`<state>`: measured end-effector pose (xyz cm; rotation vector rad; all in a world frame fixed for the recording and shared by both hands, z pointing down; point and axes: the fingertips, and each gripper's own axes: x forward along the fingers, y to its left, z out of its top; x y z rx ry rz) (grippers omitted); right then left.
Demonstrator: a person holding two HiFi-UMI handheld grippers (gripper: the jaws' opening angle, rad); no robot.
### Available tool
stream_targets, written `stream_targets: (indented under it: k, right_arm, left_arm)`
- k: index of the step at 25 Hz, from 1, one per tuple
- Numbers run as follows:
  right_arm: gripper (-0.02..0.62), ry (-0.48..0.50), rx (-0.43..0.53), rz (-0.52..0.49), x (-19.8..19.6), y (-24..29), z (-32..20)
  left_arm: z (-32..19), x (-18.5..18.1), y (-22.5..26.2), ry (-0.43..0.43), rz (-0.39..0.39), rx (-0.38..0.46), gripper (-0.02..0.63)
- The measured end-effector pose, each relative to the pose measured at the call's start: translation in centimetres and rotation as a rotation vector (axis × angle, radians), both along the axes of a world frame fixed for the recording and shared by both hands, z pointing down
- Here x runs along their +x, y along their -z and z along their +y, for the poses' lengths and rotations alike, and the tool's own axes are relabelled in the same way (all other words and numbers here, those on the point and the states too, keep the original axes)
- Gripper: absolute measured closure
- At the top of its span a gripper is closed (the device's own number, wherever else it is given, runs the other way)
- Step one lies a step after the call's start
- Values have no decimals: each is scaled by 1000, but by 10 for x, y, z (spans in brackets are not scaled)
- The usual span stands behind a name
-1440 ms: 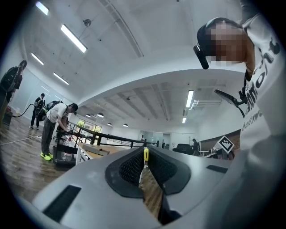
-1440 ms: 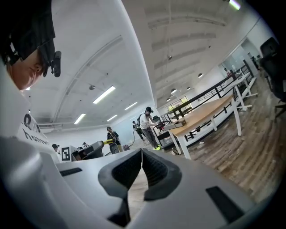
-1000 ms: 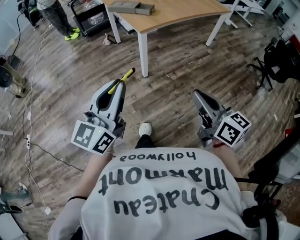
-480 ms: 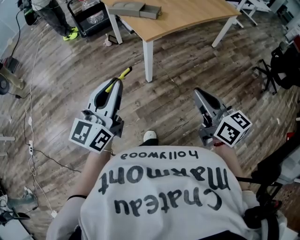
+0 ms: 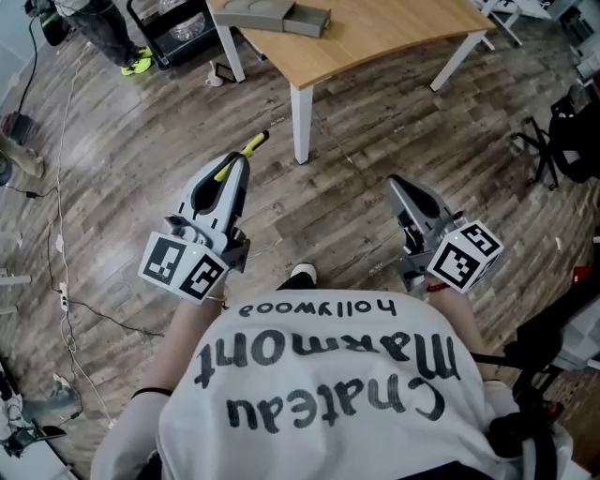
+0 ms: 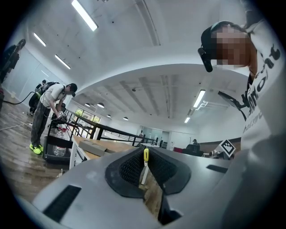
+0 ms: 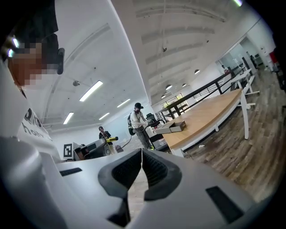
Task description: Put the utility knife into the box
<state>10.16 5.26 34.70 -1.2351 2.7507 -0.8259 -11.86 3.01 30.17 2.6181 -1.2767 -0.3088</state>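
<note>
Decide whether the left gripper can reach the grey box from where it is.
Probably not yet. The left gripper, shut on the utility knife, hangs over floor well short of the table bearing the grey box. Nothing blocks the way; a step forward seems needed.

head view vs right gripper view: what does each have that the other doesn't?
Only the head view: the wearer's shoe and the floor cables. Only the right gripper view: the right gripper seen from behind its jaws, which are shut together with nothing between them, and the ceiling lights. Both: the wooden table with the open grey box on it, and the left gripper carrying the yellow utility knife.
</note>
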Motion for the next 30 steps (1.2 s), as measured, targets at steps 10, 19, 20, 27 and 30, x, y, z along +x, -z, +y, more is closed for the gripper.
stream_targets:
  k: [10, 19, 20, 27, 30]
  right_arm:
    - [583, -57, -32, -30, -7, -14, -42]
    - [583, -87, -48, -16, -8, -15, -49]
    - [583, -87, -48, -15, -8, -15, -49]
    - [583, -60, -25, -20, -14, -6, -56]
    - [583, -69, -17, -30, -13, -5, -56]
  left_arm:
    - [-44, -14, -8, -11, -2, 0, 580]
    - [-63, -17, -10, -31, 37, 4, 580]
    - [-63, -16, -8, -33, 42, 10, 580]
    - [-67, -12, 9, -35, 53, 60, 580]
    - [-64, -11, 8, -39, 47, 60, 580]
